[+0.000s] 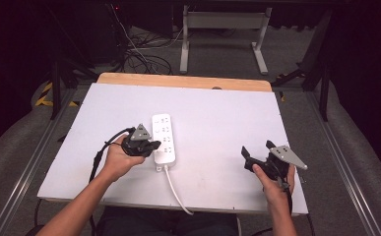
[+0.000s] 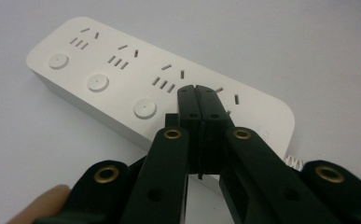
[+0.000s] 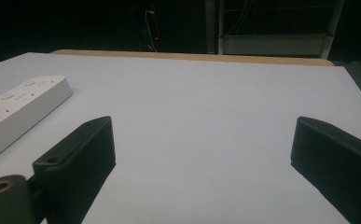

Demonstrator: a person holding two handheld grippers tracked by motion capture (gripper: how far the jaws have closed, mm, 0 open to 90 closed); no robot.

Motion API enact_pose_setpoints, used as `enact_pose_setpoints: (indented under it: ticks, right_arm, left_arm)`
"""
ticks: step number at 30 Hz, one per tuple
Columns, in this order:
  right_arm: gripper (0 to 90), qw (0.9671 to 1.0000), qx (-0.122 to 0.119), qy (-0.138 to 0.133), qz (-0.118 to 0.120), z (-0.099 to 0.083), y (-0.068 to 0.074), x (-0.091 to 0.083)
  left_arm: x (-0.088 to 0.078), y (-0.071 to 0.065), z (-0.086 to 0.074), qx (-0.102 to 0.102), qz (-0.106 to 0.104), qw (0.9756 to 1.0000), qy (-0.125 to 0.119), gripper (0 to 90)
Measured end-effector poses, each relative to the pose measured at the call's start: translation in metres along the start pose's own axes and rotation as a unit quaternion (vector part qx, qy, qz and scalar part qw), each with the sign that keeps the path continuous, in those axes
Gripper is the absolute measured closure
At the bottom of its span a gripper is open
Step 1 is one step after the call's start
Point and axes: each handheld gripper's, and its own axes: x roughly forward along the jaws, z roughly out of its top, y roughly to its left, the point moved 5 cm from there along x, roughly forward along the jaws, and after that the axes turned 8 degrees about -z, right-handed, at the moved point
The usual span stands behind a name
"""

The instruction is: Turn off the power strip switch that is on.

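The left gripper (image 2: 197, 88) had its jaws pressed together, gripping nothing, their tips over the near end of the power strip (image 2: 122, 74); whether they touched it I could not tell. The right gripper (image 3: 201, 158) was spread wide and empty above bare surface (image 1: 217, 123) near the right front corner. The strip (image 1: 163, 138) lay left of centre, its cord (image 1: 177, 192) running over the front edge.
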Motion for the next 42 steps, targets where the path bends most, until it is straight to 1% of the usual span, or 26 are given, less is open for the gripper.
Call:
enact_pose_setpoints:
  ticks: [2, 3, 6, 8, 9, 13, 15, 19, 22, 26, 29, 33, 38, 39, 42]
  right_arm:
    - [6.8, 1.0, 0.001, 0.001, -0.001, 0.0, 0.0, 0.0]
    - [6.8, 1.0, 0.0, 0.001, -0.001, 0.0, 0.0, 0.0]
    - [6.8, 1.0, 0.0, 0.001, -0.001, 0.0, -0.001, 0.0]
    - [6.8, 1.0, 0.0, 0.001, 0.0, -0.001, -0.001, 0.0]
    - [6.8, 1.0, 0.0, 0.002, 0.0, -0.001, -0.001, 0.0]
    - [6.8, 1.0, 0.001, 0.001, 0.0, 0.0, -0.001, 0.0]
    - [6.8, 1.0, 0.0, 0.003, 0.001, -0.001, 0.0, 0.0]
    - [6.8, 1.0, 0.0, 0.001, 0.0, 0.0, 0.0, -0.001]
    - [6.8, 1.0, 0.001, 0.0, 0.0, 0.0, 0.0, -0.001]
    - [6.8, 1.0, -0.001, 0.001, 0.0, -0.001, 0.001, -0.001]
    - [6.8, 1.0, -0.001, 0.002, 0.0, -0.001, 0.001, 0.0]
    - [6.8, 1.0, -0.002, 0.002, 0.001, -0.001, 0.002, -0.001]
    - [6.7, 1.0, -0.001, 0.001, 0.001, 0.0, 0.002, -0.001]
    - [6.8, 1.0, 0.0, 0.001, 0.0, 0.0, 0.002, -0.001]
    - [6.7, 1.0, -0.001, 0.001, -0.001, 0.0, 0.001, -0.001]
  left_arm:
    - [0.004, -0.001, 0.0, -0.007, -0.008, 0.9999, 0.003, 90.0]
    - [0.007, -0.001, -0.001, -0.006, -0.009, 0.9999, 0.013, 90.0]
    - [0.008, -0.002, -0.002, -0.007, -0.008, 0.9998, 0.018, 90.0]
    - [0.01, -0.002, -0.003, -0.007, -0.013, 0.9996, 0.023, 90.0]
    - [0.012, -0.003, -0.004, -0.002, -0.012, 0.9995, 0.028, 90.0]
    - [0.012, -0.004, -0.004, -0.001, -0.011, 0.9997, 0.024, 90.0]
    - [0.012, -0.003, -0.005, -0.001, -0.012, 0.9996, 0.026, 90.0]
    - [0.012, -0.001, -0.008, -0.013, -0.019, 0.9994, 0.027, 90.0]
    - [0.012, 0.0, -0.008, -0.017, -0.023, 0.9993, 0.025, 90.0]
    - [0.012, -0.001, -0.009, -0.013, -0.02, 0.9994, 0.024, 90.0]
    - [0.012, -0.002, -0.009, -0.01, -0.011, 0.9996, 0.025, 90.0]
    - [0.012, -0.001, -0.009, -0.022, -0.016, 0.9994, 0.023, 90.0]
    - [0.012, -0.003, -0.009, -0.019, -0.009, 0.9995, 0.023, 90.0]
    - [0.013, -0.003, -0.01, -0.021, -0.013, 0.9994, 0.025, 90.0]
    - [0.013, -0.002, -0.01, -0.025, -0.013, 0.9993, 0.026, 90.0]
